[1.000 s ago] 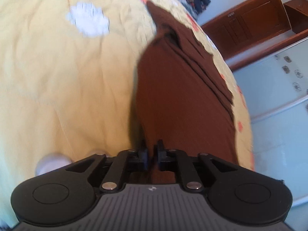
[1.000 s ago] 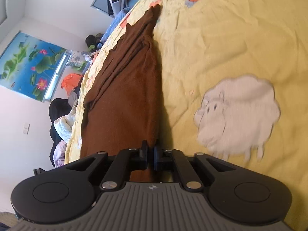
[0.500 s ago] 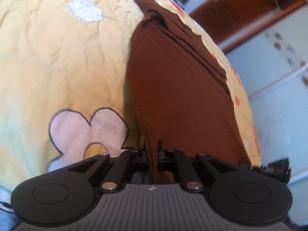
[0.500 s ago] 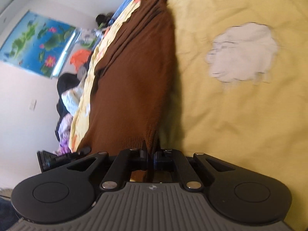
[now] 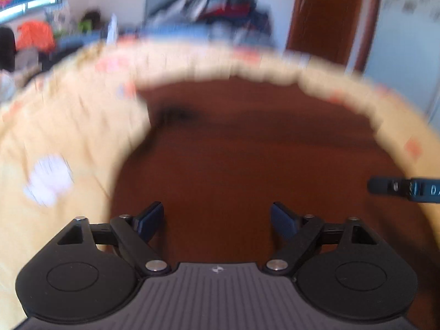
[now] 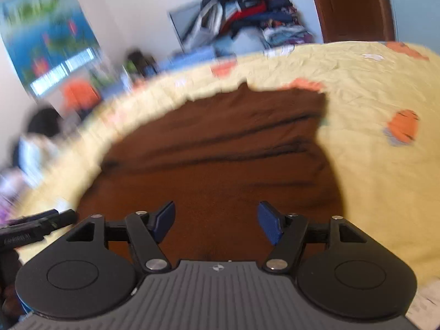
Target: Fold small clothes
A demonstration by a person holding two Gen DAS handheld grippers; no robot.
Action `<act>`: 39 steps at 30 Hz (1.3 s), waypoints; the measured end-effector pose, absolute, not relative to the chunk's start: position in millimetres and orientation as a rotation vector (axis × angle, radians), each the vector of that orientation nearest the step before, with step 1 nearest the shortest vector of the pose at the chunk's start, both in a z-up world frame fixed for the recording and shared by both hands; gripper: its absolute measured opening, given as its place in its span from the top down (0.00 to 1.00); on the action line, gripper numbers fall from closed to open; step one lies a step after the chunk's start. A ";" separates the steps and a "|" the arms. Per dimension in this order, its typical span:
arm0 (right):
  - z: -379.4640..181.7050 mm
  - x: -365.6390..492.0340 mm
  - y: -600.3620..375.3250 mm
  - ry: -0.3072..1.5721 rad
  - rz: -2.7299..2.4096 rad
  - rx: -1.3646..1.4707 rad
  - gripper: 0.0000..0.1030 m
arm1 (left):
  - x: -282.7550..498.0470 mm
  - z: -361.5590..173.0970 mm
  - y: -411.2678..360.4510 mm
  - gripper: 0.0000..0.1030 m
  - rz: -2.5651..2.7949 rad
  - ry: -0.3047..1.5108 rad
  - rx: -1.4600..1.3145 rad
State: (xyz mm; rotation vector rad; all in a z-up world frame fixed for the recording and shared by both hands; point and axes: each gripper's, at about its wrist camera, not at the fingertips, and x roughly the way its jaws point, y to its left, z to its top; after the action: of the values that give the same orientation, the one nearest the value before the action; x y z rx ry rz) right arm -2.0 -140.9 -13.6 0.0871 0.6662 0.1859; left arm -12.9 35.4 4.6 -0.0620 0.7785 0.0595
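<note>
Right wrist view: brown knitted garment (image 6: 220, 148), creased, flat.
Surface: yellow patterned quilt (image 6: 365, 170), orange patch at 3 o'clock.
Room: brown wooden door (image 6: 354, 2) at 1 o'clock.
Tools: left gripper (image 5: 217, 217), right gripper (image 6: 216, 221) opening, empty.

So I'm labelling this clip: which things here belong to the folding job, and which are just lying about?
Job:
brown garment
left tool, opening, nothing between
right tool, opening, nothing between

Lying about:
yellow quilt
clothes pile
poster
door
</note>
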 end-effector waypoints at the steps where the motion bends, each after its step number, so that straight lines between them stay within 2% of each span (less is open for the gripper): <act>1: -21.3 -1.4 -132.2 0.645 0.157 0.032 0.26 | -18.4 -0.1 24.5 0.16 0.080 0.707 0.030; 2: -28.7 -7.6 -125.4 0.610 0.135 -0.028 0.17 | -25.5 -2.8 21.3 0.16 0.080 0.668 0.069; 3: -36.5 -13.8 -120.7 0.613 0.111 -0.098 0.04 | -27.4 -2.8 23.8 0.16 0.077 0.673 0.052; 4: -43.3 -23.3 -119.9 0.589 0.100 -0.153 0.00 | -28.3 -2.8 30.4 0.16 0.072 0.682 0.010; 5: -43.8 -31.6 -126.5 0.583 0.108 -0.123 0.00 | -28.5 -3.3 37.2 0.11 0.067 0.685 -0.031; 6: -43.5 -39.1 -133.5 0.582 0.106 -0.100 0.00 | -28.2 -3.3 40.9 0.02 0.066 0.688 -0.044; 7: -44.9 -43.9 -138.7 0.582 0.100 -0.093 0.00 | -28.0 -4.0 42.4 0.00 0.063 0.701 -0.051; 39: -45.5 -52.8 -132.2 0.576 0.077 -0.115 0.00 | -30.5 -6.2 28.9 0.00 0.102 0.694 -0.031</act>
State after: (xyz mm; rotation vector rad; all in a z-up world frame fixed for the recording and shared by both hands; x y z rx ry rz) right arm -52.8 -132.2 -45.5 -0.1154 0.5756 0.0767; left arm -30.5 28.9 -6.2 -0.0315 0.6936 0.1019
